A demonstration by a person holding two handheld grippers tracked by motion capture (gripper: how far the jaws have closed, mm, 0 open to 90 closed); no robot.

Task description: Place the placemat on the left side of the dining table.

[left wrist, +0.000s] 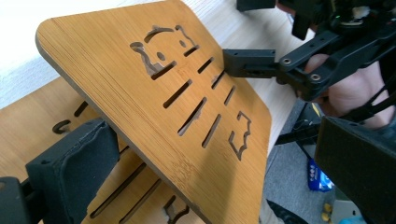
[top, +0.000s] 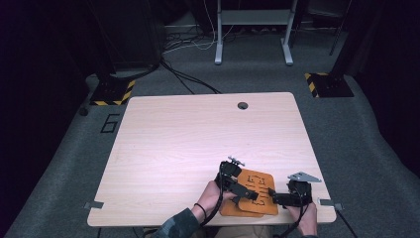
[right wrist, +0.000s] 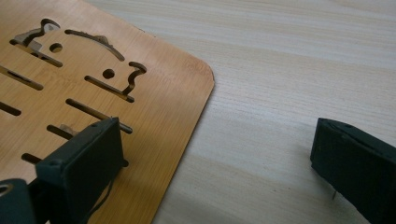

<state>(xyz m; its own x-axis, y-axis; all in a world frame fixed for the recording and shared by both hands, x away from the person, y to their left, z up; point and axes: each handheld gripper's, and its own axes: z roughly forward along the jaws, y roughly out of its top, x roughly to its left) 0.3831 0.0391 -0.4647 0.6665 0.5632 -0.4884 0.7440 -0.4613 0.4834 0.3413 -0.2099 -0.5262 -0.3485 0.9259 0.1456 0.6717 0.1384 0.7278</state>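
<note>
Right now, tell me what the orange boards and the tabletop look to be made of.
Upper board: likely bamboo, smooth finish, fine straight grain, layered cut edge. Lower board: same look. Table: pale wood-grain surface, matte; laminate or solid wood, cannot tell.

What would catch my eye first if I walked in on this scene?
Two orange bamboo boards with animal-shaped cutouts and slots, stacked at the near edge of the pale wooden table. A person's left hand-held gripper reaches over the top board, which the left gripper view shows tilted above the lower board. The right hand-held gripper meets the top board's right edge, jaws wide apart.
</note>
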